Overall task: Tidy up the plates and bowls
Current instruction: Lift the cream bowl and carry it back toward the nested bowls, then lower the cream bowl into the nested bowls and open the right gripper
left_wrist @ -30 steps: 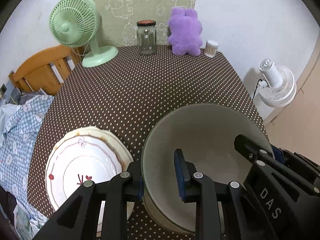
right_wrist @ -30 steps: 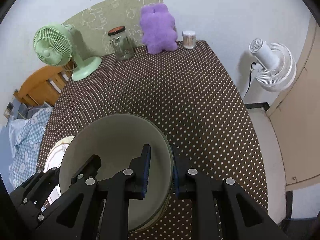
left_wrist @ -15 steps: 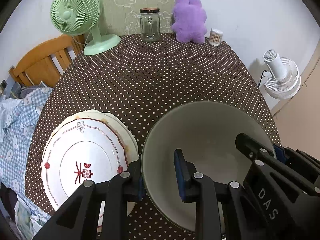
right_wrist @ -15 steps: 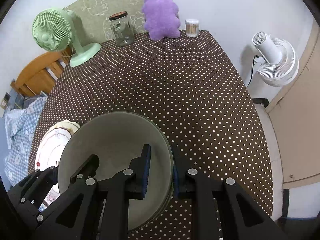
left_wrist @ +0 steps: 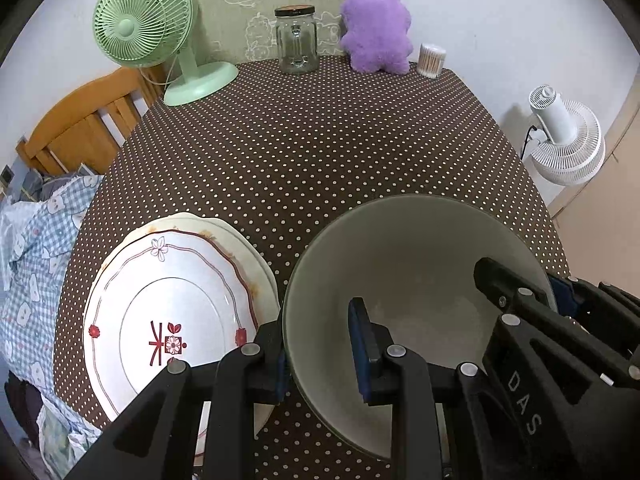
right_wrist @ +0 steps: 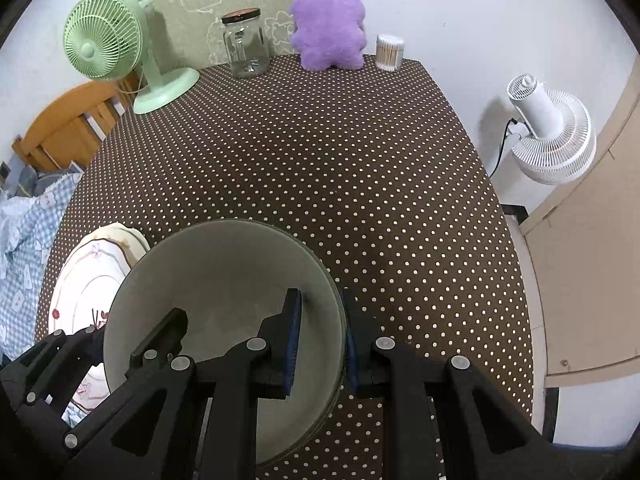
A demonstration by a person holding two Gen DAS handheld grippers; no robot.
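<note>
- Spreading under everything, the desk [left_wrist: 320,152] in its brown dotted cloth is carrying the dishes near my edge and a green fan [left_wrist: 144,28], a glass jar [left_wrist: 296,40], a purple plush toy [left_wrist: 376,28] and a tub of cotton swabs [left_wrist: 431,60] along the far wall.
- Holding the big grey-green bowl [left_wrist: 408,264] between both tools, I am keeping it, as far as I can judge, lifted clear of the cloth, just right of the plates.
- Lying at my near left, the stack of plates [left_wrist: 172,312] is already gathered: a flower-patterned plate on top of at least one plainer plate, whose rim is peeking out behind.
- Gripping the bowl's left rim, my left gripper [left_wrist: 316,348] is sitting with its jaws closed to a narrow gap, one pad outside the wall and one inside.
- Pinching the right rim the same way, my right gripper [right_wrist: 320,344] is showing its jaws nearly together across the wall.
- Judging progress: the plates are looking sorted, while the bowl is not yet set down; I cannot tell whether a second bowl is nested beneath it, though a doubled rim line in the right view is hinting so.
</note>
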